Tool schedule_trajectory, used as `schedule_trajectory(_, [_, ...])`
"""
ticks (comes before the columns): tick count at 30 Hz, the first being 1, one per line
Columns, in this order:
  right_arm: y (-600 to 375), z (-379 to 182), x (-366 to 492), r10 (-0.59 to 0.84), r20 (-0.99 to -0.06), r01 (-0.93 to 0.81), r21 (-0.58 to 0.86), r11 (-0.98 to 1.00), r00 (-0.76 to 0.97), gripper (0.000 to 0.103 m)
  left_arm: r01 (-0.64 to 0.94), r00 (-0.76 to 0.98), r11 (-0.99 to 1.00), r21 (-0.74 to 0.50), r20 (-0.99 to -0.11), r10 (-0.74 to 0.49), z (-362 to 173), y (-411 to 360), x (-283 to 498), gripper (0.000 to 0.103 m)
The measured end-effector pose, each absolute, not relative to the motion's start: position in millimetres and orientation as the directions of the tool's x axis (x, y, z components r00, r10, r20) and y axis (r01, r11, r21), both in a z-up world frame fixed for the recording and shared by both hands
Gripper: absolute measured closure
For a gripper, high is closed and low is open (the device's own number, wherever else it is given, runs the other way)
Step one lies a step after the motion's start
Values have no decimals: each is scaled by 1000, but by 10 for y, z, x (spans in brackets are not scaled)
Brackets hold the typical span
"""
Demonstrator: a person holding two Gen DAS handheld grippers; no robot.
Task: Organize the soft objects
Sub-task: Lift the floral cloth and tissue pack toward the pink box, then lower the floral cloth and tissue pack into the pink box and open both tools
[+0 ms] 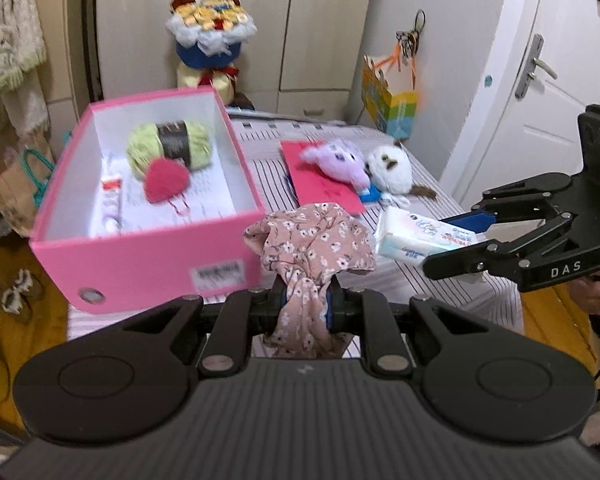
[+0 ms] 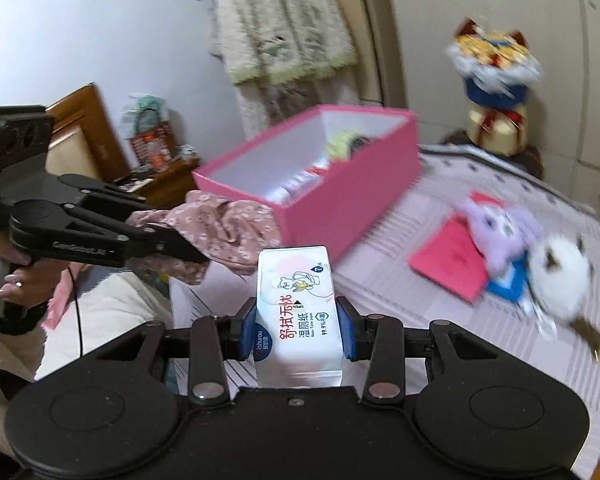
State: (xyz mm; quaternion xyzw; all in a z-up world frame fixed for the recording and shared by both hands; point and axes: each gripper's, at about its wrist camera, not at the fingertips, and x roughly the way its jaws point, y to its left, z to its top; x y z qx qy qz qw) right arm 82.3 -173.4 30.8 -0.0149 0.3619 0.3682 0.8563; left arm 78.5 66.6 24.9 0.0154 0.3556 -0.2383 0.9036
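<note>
The cloth (image 1: 312,240) is dusty pink with small white flowers, bunched and crumpled, held clear of the striped bed (image 1: 440,292) just beside the pink box (image 1: 140,264). The left gripper (image 1: 306,306) is clamped tight on it, angled downward. The wipes pack (image 2: 296,304), white with red lettering, sits pinched between the right gripper's (image 2: 298,330) blue pads (image 2: 249,330), lifted above the bed, also tilted down.

Label on pink box (image 1: 219,273) blurred, unreadable. Toys (image 2: 528,256) smeared in right view. Floral cloth (image 1: 312,248) hides left gripper's (image 1: 306,304) pads.
</note>
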Motion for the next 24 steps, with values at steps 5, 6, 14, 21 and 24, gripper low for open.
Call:
schedule_trajectory(5, [-1439,510,1070,644,-602,-694,195,693,473,58,400,685,911,-97,-629,-368,413,786,959,88])
schedule_trajectory(6, [-1373,543,1133,650,-597,-706,188,683,470,58,392,693,915,-93,-624,-360,443,811,1006,88])
schedule_trajectory(14, [-920,676,1695,626,-607,-745,83,662,489,58,271,755,962,-20,-616,-226,529,983,1534,87])
schedule_trajectory(21, [-596,595,2361,555,-702,-786,-12,618,447,58,162,681,985,-55,-716,-152,312,1156,2364,87])
schedule_trajectory(24, [-426,502,2603,526,-759,-836,-44,546,384,58,102,627,990,-93,-767,-137,175,1249,2711,87])
